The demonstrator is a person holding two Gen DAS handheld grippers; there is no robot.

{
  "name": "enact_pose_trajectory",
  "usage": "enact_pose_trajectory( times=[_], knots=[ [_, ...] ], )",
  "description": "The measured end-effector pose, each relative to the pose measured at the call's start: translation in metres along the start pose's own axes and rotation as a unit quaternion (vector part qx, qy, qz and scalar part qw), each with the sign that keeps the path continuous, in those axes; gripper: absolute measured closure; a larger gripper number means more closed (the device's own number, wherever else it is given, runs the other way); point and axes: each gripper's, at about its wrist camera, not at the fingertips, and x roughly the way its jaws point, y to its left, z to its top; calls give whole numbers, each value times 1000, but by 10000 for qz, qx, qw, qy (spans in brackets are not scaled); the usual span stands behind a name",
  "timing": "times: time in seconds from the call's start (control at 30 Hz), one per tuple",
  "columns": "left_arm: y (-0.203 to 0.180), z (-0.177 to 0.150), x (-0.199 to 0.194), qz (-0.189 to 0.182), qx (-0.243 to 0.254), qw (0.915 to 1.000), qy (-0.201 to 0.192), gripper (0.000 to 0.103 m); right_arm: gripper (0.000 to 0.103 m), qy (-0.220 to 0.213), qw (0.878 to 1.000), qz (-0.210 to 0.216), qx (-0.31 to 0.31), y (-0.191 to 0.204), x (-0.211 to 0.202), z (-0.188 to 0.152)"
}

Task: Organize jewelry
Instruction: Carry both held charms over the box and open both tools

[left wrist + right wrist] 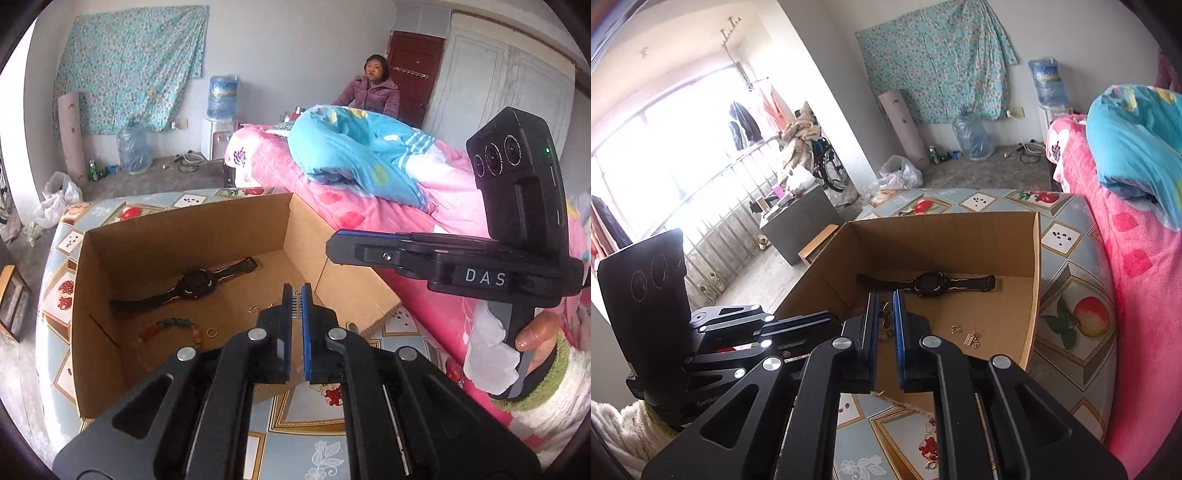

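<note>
An open cardboard box (184, 229) (942, 236) stands on the table. On its floor lie a black wristwatch (195, 282) (929, 284), a bead bracelet (173, 325), a gold ring (211, 332), a small flower earring (956, 328) and a ladder-shaped earring (971, 338). My left gripper (296, 290) hovers shut above the box's near side. My right gripper (886, 295) (332, 246) is shut too, beside it. A gold butterfly piece (886, 314) shows in the right gripper's slit. Whether it is pinched or lies on the box floor behind, I cannot tell.
The table (1071, 295) wears a fruit-print cloth. A bed with a pink blanket (406, 206) and a blue quilt (362, 151) presses against its right side. A person (371, 92) sits behind the bed. Water jugs and bags stand on the floor by the far wall.
</note>
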Motion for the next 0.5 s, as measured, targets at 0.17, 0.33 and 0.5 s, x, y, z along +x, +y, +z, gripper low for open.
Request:
enact_pose_trajectory(
  times=[0.17, 0.33, 0.5],
  knots=[
    [20, 12, 44, -82, -409, 9975, 573, 99, 95, 411, 9985, -240, 272, -31, 40, 24],
    [32, 7, 70, -90, -693, 9931, 942, 91, 94, 579, 9967, -489, 302, -46, 60, 32],
    [39, 3, 73, -47, -763, 9925, 952, 80, 81, 552, 9967, -503, 323, -50, 60, 31]
  ],
)
